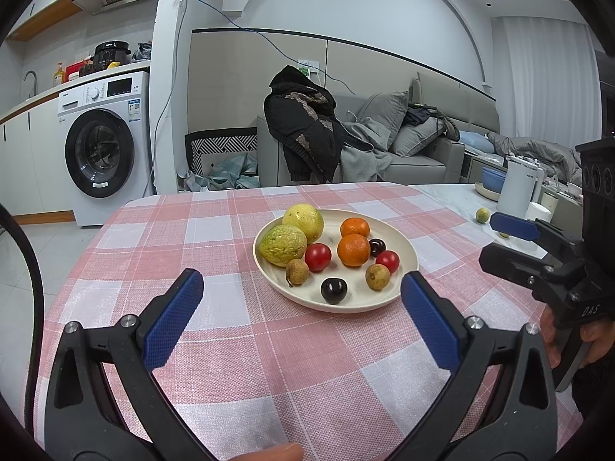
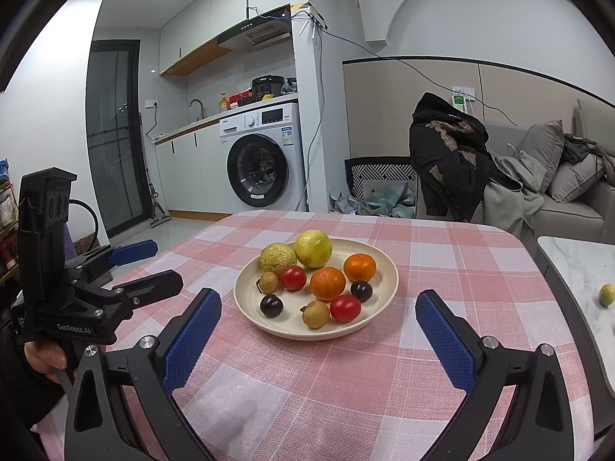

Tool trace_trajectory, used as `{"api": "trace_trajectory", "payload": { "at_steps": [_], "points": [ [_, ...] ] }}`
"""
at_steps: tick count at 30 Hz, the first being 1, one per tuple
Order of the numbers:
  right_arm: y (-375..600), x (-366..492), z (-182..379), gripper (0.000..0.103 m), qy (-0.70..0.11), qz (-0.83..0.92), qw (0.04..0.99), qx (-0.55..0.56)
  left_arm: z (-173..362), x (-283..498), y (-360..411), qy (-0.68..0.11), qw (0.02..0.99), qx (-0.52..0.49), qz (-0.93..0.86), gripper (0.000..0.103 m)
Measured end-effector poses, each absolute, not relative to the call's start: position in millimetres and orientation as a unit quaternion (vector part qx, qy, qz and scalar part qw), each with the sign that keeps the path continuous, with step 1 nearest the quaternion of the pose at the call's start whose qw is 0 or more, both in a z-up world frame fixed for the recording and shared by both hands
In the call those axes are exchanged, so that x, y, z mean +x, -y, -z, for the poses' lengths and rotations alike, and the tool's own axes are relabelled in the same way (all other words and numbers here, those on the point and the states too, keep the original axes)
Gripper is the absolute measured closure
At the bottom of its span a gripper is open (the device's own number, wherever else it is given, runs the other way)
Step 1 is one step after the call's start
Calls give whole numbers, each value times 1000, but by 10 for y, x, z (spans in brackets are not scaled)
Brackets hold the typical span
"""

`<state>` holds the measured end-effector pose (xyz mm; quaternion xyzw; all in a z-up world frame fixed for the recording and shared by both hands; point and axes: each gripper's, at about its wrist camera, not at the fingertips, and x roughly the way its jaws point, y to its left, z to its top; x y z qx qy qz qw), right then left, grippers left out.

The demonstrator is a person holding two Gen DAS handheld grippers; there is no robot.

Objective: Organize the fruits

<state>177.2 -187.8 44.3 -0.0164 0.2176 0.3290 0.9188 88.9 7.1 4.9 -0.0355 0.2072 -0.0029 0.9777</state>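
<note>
The table (image 2: 442,269), covered by a pink-and-white checked cloth, is filling the lower half of both views. A cream plate (image 2: 386,269) is lying at the centre of the right wrist view and slightly right of centre in the left wrist view, on the cloth.

The left gripper (image 1: 301,288) is being held low at the bottom of its own view, its jaws spread wide and nothing being pinched; it is also being seen at the left edge of the right wrist view. The right gripper (image 2: 318,303) is being held likewise at the bottom of its view, jaws spread wide and empty, with the plate framed between the blue pads.

All the fruit is lying on the plate. Two yellow-green guavas (image 2: 277,257) are touching at the plate's far left. Two mandarins (image 2: 327,282) are lying just beside each other near the middle. Two cherry tomatoes (image 2: 345,308), two dark cherries (image 2: 271,305) and two brown longans (image 2: 315,314) are being scattered along the near side. A small green fruit (image 2: 606,295) is lying well apart on a marble surface (image 2: 576,265) at the right edge.
</note>
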Motion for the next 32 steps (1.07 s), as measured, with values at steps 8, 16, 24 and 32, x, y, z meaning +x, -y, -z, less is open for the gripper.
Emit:
{"api": "trace_trajectory", "payload": {
  "at_steps": [8,16,24,32],
  "points": [
    [1882,1770,-443,0,-218,-329,919,-16,-48,888,-70,-207,978,-36,3,0],
    [1883,1769,-443,0,-217,-329,919,-16,-46,889,-71,-207,978,-36,2,0],
    [1882,1768,-442,0,-218,-329,919,-16,-48,895,-65,-208,977,-37,3,0],
    [1882,1774,-449,0,-218,-330,918,-18,-53,881,-103,-206,977,-47,4,0]
  ]
}}
